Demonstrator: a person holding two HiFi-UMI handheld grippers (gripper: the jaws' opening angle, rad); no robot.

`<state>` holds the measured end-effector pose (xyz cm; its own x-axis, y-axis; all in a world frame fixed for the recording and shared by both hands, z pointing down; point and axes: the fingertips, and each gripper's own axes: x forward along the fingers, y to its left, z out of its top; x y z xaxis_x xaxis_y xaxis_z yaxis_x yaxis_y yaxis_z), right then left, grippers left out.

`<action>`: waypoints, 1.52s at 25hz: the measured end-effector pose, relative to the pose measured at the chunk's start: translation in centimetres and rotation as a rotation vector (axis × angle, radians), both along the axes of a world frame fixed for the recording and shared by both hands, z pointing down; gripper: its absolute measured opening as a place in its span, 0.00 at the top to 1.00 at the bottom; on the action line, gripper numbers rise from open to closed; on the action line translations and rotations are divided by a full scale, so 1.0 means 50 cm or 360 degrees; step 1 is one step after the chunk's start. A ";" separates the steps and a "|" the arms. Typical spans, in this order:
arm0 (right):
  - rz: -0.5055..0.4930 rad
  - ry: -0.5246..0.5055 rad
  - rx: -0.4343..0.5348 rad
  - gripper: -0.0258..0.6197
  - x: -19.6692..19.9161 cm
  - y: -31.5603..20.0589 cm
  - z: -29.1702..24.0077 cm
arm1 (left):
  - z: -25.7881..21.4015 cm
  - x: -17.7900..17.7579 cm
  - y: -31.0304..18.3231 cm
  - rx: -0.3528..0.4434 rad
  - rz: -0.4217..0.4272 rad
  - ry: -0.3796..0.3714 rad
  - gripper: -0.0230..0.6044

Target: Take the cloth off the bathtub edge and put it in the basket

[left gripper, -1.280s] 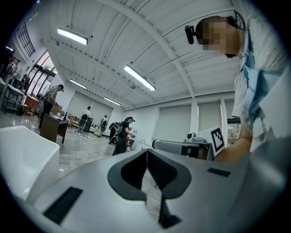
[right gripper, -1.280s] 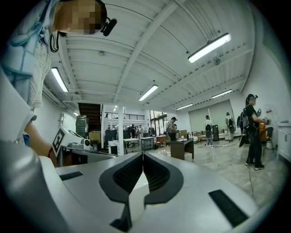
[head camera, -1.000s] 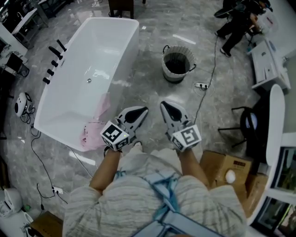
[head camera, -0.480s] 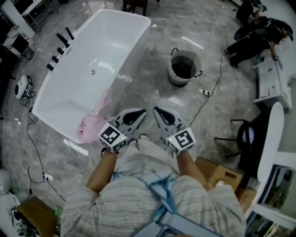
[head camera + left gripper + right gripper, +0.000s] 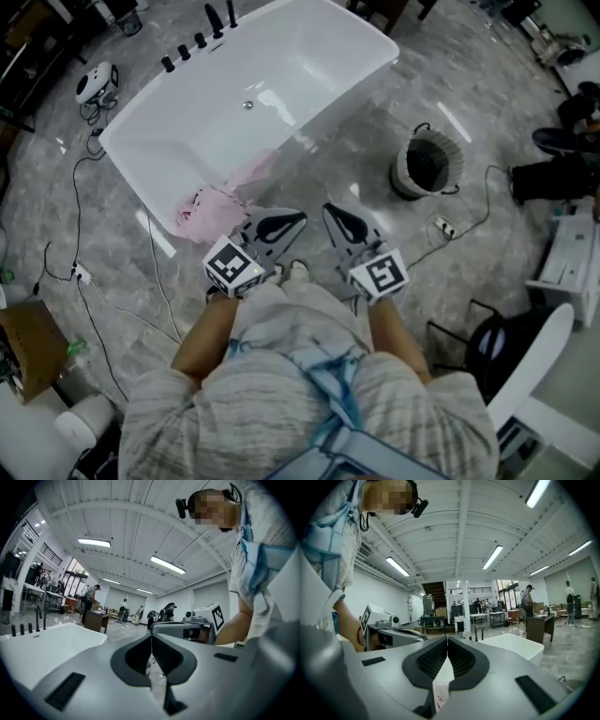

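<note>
Both grippers now sit nearer the bathtub [image 5: 131, 178] than a second ago. Tub and cloth [image 5: 211, 208] have swung toward the middle of the head view, and the basket [image 5: 405, 180] has moved off to the right.

Left gripper [image 5: 292, 220]: jaws clenched, nothing between them, tip near the tub's near corner. Right gripper [image 5: 332, 212]: clenched as well, empty, alongside the left with a gap between the two.

Pink cloth lies bunched over the tub's near edge, part trailing up inside the tub. It is just ahead and left of the left gripper, untouched.

Basket stands on the grey floor, well apart from the tub, dark inside. Cables [image 5: 80, 272] trail across the floor.
</note>
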<state>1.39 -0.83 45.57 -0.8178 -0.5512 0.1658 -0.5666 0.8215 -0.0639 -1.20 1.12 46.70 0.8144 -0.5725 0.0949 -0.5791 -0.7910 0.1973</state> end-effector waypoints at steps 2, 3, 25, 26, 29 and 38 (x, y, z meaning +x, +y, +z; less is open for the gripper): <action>-0.0103 0.0017 0.0006 0.96 -0.038 -0.003 0.006 | 0.007 -0.040 0.000 0.0001 -0.0092 -0.0004 0.96; -0.0157 0.0031 0.0012 0.96 -0.058 -0.004 0.009 | 0.009 -0.060 0.001 -0.0001 -0.0137 -0.0010 0.96; -0.1011 0.0136 0.0080 0.96 -0.416 0.079 0.093 | 0.122 -0.412 0.104 -0.0096 -0.0914 -0.0209 0.96; -0.1029 0.0142 0.0082 0.96 -0.430 0.081 0.099 | 0.129 -0.426 0.103 -0.0098 -0.0915 -0.0216 0.95; -0.1090 0.0203 0.0079 0.95 -0.468 0.090 0.121 | 0.140 -0.464 0.095 -0.0100 -0.0909 -0.0232 0.95; -0.1113 0.0326 0.0031 0.95 -0.554 0.086 0.187 | 0.180 -0.549 0.067 -0.0128 -0.0866 -0.0325 0.95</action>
